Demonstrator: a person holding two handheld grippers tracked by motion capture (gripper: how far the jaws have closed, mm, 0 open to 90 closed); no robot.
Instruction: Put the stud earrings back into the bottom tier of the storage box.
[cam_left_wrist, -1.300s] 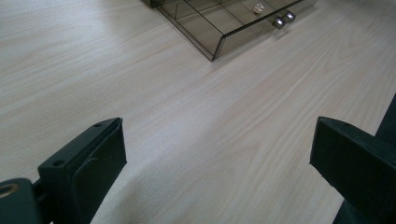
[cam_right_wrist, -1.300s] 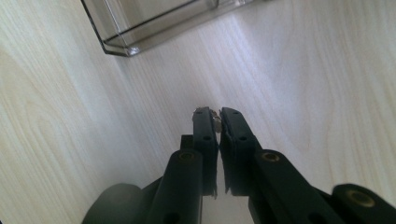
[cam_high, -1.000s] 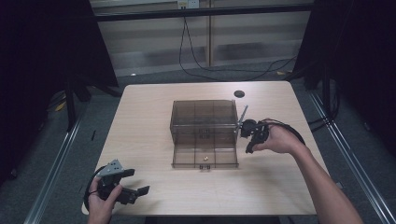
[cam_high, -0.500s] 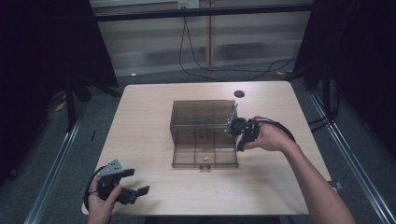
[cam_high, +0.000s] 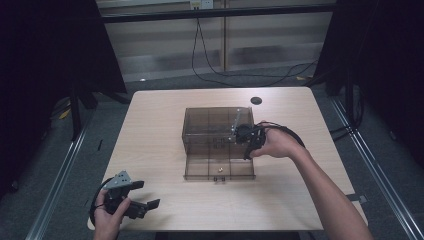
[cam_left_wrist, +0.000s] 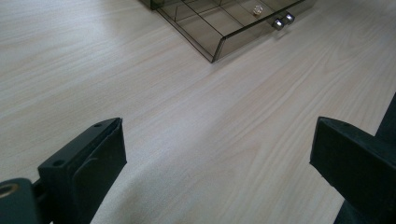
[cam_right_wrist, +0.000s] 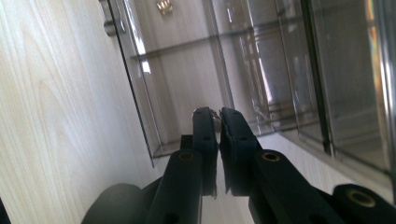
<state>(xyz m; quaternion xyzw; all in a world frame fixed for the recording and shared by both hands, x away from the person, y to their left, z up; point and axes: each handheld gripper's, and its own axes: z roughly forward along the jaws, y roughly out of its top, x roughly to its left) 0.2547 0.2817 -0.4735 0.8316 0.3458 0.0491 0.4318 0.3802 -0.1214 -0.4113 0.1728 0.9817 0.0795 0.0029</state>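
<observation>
A smoked clear box stands mid-table with its drawer pulled out toward me. A small gold piece lies in the drawer behind the knob. My right gripper hangs over the drawer's right end, shut on a small shiny piece that peeks out between its tips. My left gripper rests low at the table's front left, open and empty, well apart from the drawer.
A small black disc lies near the table's far edge. Dividers split the drawer into compartments. Bare wood spreads left of the box and along the front. Cables run across the floor behind the table.
The right hand has moved left, from beside the box to over the open drawer's right end, jaws still shut. The left hand has stayed put.
</observation>
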